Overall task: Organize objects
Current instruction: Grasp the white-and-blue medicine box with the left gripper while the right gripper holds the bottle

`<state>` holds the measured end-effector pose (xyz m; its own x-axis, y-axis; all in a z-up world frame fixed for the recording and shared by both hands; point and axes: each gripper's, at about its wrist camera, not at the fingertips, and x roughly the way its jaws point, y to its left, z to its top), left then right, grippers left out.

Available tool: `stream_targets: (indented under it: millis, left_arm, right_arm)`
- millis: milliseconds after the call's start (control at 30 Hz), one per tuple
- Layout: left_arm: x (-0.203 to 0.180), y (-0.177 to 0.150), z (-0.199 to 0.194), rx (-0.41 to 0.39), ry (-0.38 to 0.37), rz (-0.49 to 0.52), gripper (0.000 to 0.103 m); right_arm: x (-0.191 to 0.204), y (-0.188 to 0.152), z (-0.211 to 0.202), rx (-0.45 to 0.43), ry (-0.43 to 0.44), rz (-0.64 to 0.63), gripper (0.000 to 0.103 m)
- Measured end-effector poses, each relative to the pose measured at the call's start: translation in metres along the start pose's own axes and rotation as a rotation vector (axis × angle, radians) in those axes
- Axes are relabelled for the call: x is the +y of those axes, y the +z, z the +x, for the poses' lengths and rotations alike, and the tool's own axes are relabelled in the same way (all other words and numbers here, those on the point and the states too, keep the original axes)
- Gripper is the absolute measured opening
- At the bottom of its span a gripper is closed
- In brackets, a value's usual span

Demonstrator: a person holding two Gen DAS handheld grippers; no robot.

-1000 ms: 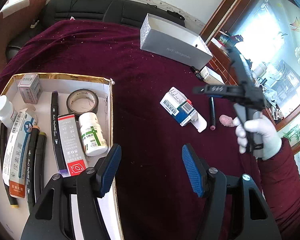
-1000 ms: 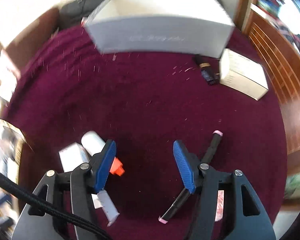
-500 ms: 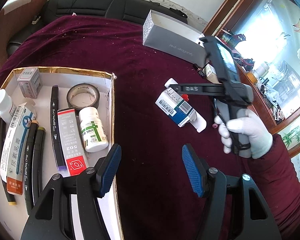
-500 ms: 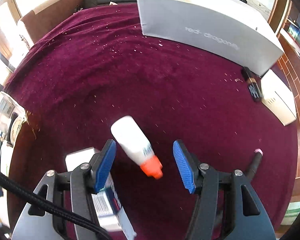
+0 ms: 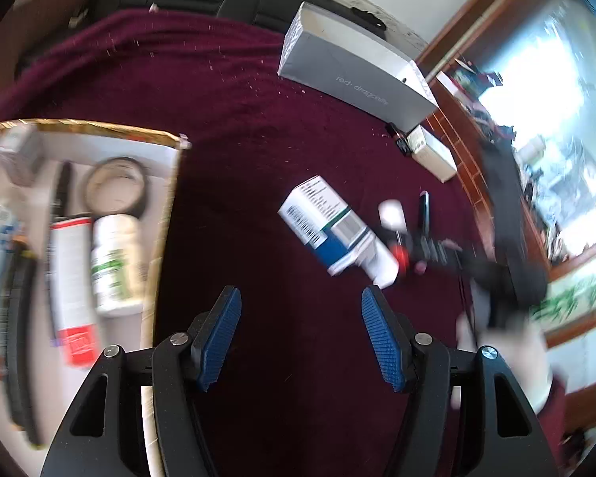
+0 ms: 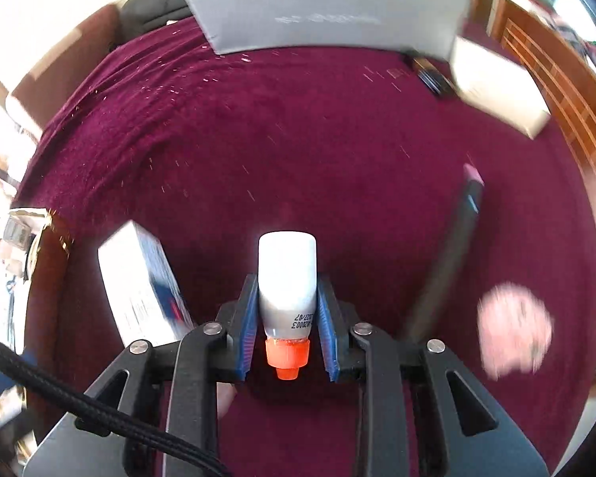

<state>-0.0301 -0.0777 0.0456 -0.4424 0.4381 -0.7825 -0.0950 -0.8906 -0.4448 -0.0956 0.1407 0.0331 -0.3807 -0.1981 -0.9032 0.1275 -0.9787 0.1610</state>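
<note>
My right gripper point(image 6: 286, 318) is shut on a small white bottle point(image 6: 287, 278) with an orange cap, low over the maroon cloth. The bottle also shows in the left wrist view point(image 5: 391, 214), with the right gripper point(image 5: 409, 248) around it. A blue-and-white medicine box point(image 5: 329, 226) lies beside it on the left point(image 6: 139, 282). A black marker point(image 6: 453, 254) with a pink tip lies to the right. My left gripper point(image 5: 302, 334) is open and empty above the cloth, right of a gold-rimmed tray point(image 5: 167, 214).
The tray holds a tape roll point(image 5: 117, 189), a white pill bottle point(image 5: 113, 262), a red-and-white box point(image 5: 71, 286), markers and tubes. A long grey box point(image 5: 353, 75) and a small cream box point(image 5: 433, 153) lie at the far side. A pink fluffy lump point(image 6: 514, 326) lies at right.
My right gripper has come down around the white bottle and shut on it. My left gripper stays open; its view has shifted slightly and blurred.
</note>
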Motion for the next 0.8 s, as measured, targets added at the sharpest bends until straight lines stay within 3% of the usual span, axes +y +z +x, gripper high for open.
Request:
stream_targets:
  millis: [100, 400, 467, 800]
  left_arm:
    - [-0.007, 0.014, 0.02, -0.017, 0.021, -0.039, 0.057]
    - [-0.026, 0.042, 0.074, -0.037, 0.177, -0.03, 0.057]
    - [-0.032, 0.045, 0.081, -0.051, 0.189, -0.026, 0.061]
    - [-0.078, 0.045, 0.117, -0.028, 0.314, 0.176, 0.062]
  right_arm:
    - [-0.012, -0.02, -0.008, -0.006, 0.052, 0.042, 0.024]
    - [-0.027, -0.059, -0.022, -0.049, 0.156, 0.131, 0.025]
    - [-0.029, -0.062, -0.023, -0.057, 0.171, 0.135, 0.025]
    - [-0.028, -0.068, -0.023, -0.076, 0.184, 0.148, 0.025]
